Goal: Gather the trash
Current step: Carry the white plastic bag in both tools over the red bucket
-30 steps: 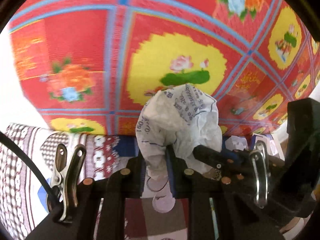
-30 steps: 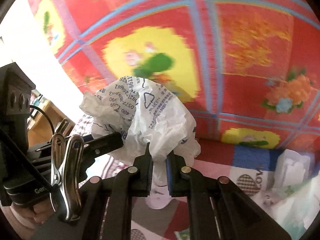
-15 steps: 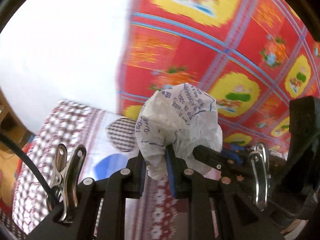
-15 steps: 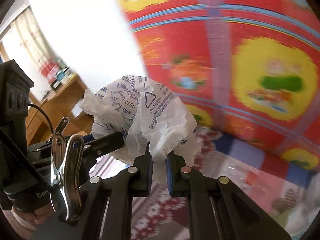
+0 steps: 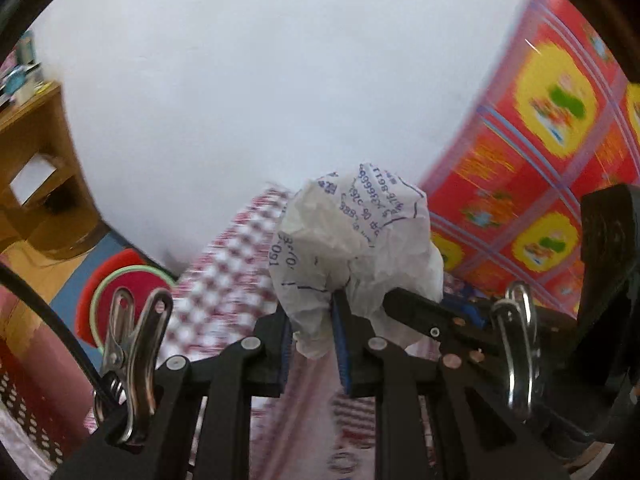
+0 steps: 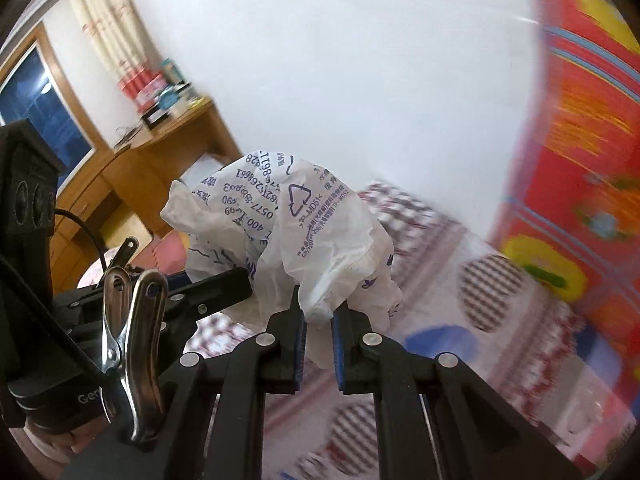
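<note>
A crumpled white plastic bag with blue print (image 5: 356, 236) is held in the air between both grippers. My left gripper (image 5: 310, 320) is shut on its lower left part. My right gripper (image 6: 318, 320) is shut on its lower right part, and the bag (image 6: 288, 224) bulges above the jaws. In the left wrist view the right gripper's finger (image 5: 416, 308) reaches in from the right; in the right wrist view the left gripper's finger (image 6: 216, 288) reaches in from the left. The two grippers sit side by side, close together.
A patterned bedsheet (image 5: 224, 292) lies below, with a red and yellow blanket (image 5: 540, 160) to the right. A white wall (image 6: 360, 60) is ahead. A wooden desk (image 6: 160, 160) with items stands at the left by a window. A red round object (image 5: 120, 280) sits on the floor.
Both grippers have swung left together with the bag still held. The view has moved from the red blanket to the white wall, desk and window.
</note>
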Action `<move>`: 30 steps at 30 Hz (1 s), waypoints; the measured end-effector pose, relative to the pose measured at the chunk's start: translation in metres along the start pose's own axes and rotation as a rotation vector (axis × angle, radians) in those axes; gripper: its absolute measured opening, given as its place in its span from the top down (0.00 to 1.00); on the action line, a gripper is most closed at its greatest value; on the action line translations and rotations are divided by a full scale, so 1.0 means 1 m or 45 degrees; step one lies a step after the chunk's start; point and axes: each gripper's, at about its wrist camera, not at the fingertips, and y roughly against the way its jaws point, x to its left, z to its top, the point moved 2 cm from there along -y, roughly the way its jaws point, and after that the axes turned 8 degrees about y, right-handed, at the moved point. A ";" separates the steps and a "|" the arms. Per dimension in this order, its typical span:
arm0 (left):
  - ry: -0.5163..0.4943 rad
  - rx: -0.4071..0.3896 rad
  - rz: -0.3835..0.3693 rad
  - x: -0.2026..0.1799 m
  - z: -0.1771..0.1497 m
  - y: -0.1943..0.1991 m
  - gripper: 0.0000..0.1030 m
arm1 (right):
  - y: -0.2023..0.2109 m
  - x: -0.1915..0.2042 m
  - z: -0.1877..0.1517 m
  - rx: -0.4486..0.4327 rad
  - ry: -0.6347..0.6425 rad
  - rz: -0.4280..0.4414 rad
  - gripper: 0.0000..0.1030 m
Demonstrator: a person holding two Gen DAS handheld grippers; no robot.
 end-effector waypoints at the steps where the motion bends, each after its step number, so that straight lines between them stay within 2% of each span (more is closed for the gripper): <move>1: 0.017 -0.004 0.007 0.011 0.001 0.002 0.82 | -0.008 0.009 0.004 0.006 0.016 0.009 0.88; 7: 0.126 -0.028 0.083 0.083 0.017 0.011 0.82 | -0.071 0.062 0.034 0.069 0.078 0.088 0.88; 14: 0.263 -0.008 0.159 0.168 0.028 0.004 0.82 | -0.133 0.102 0.051 0.160 0.135 0.133 0.88; 23: 0.365 0.058 0.199 0.235 0.041 -0.027 0.82 | -0.201 0.120 0.062 0.256 0.154 0.120 0.88; 30: 0.388 0.123 0.214 0.261 0.048 -0.059 0.82 | -0.243 0.118 0.068 0.327 0.146 0.087 0.88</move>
